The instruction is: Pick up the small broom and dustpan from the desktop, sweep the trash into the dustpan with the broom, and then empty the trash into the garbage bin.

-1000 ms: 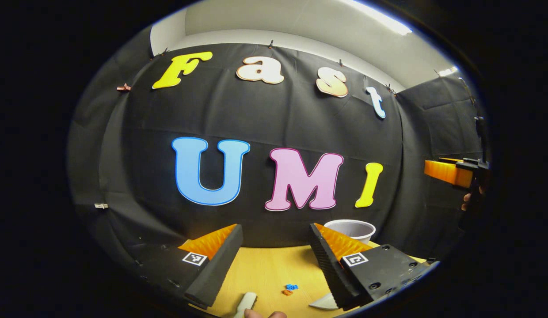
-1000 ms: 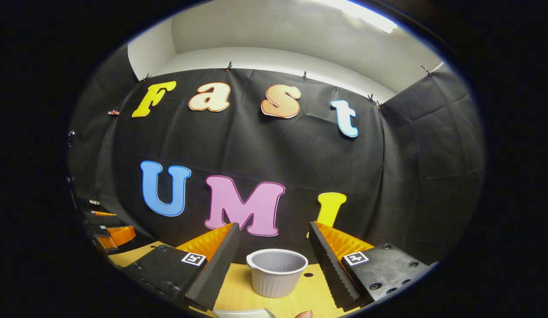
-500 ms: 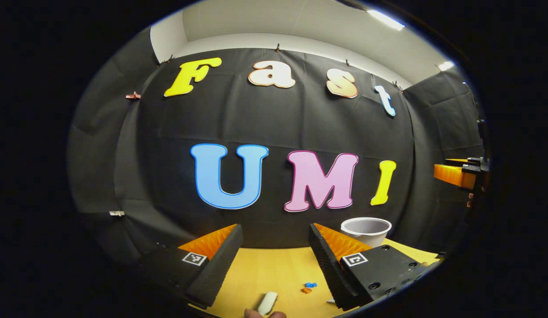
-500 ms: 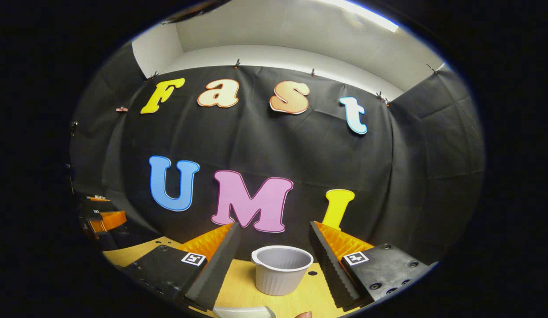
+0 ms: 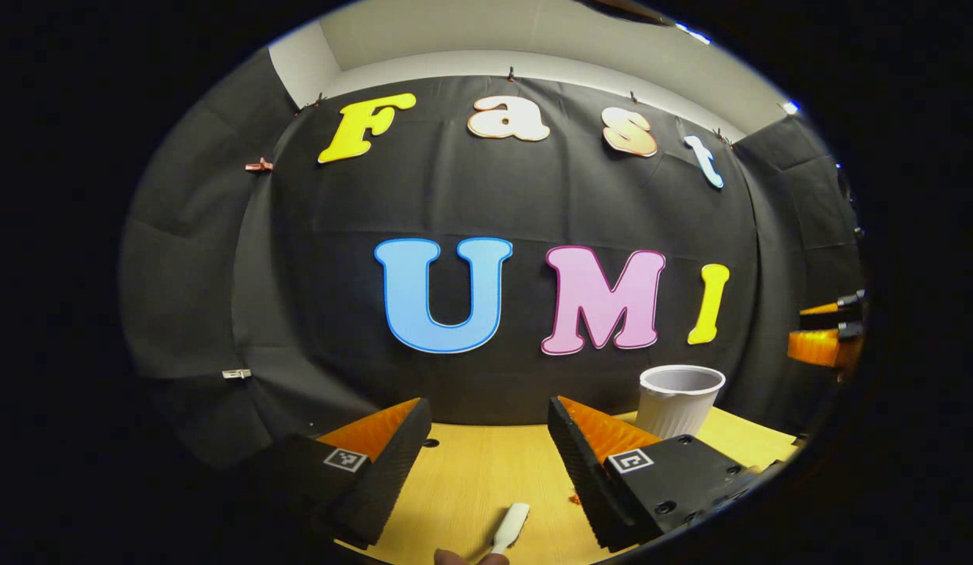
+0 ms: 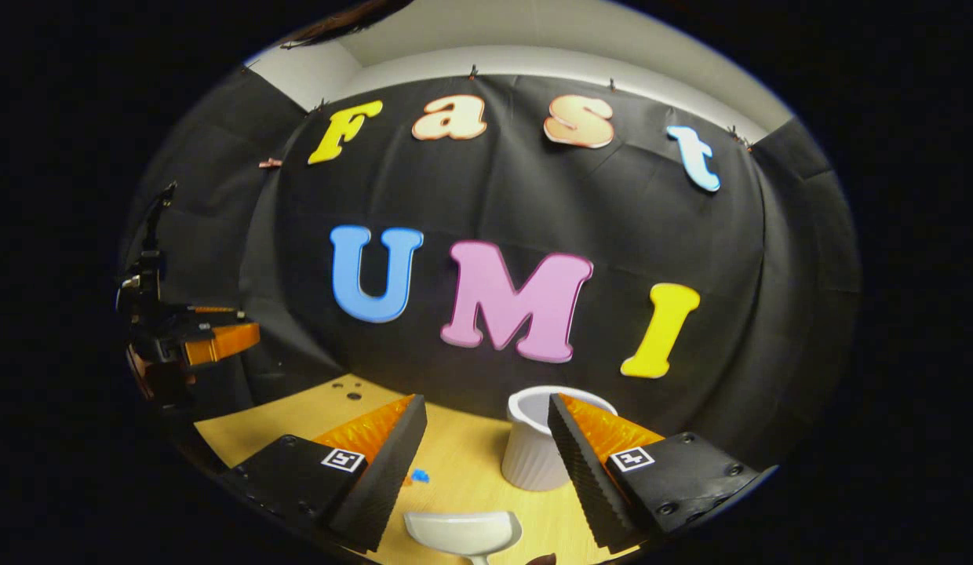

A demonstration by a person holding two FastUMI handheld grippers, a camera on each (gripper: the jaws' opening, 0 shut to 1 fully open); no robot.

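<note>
My left gripper [image 5: 486,428] hangs open above the wooden desktop [image 5: 471,479]. The white end of the small broom [image 5: 510,524] lies on the desk low between its fingers, not touched by either. A white ribbed cup, the garbage bin [image 5: 679,400], stands at the right. My right gripper [image 6: 486,412] is open too, above the white dustpan [image 6: 463,532], which lies near the desk's front edge. The bin [image 6: 530,459] stands behind it, partly hidden by the right finger. Blue bits of trash [image 6: 420,475] lie by the left finger.
The black cloth wall closes off the back of the desk. Small holes [image 6: 351,395] dot the desktop [image 6: 298,416] near the wall. The other gripper shows at the far right [image 5: 820,345] of the left gripper view and at the far left [image 6: 212,341] of the right gripper view.
Both grippers stayed open. The left one turned left, so bin and broom slid right in its view. The right one dipped down and forward, bringing the dustpan and blue trash into view.
</note>
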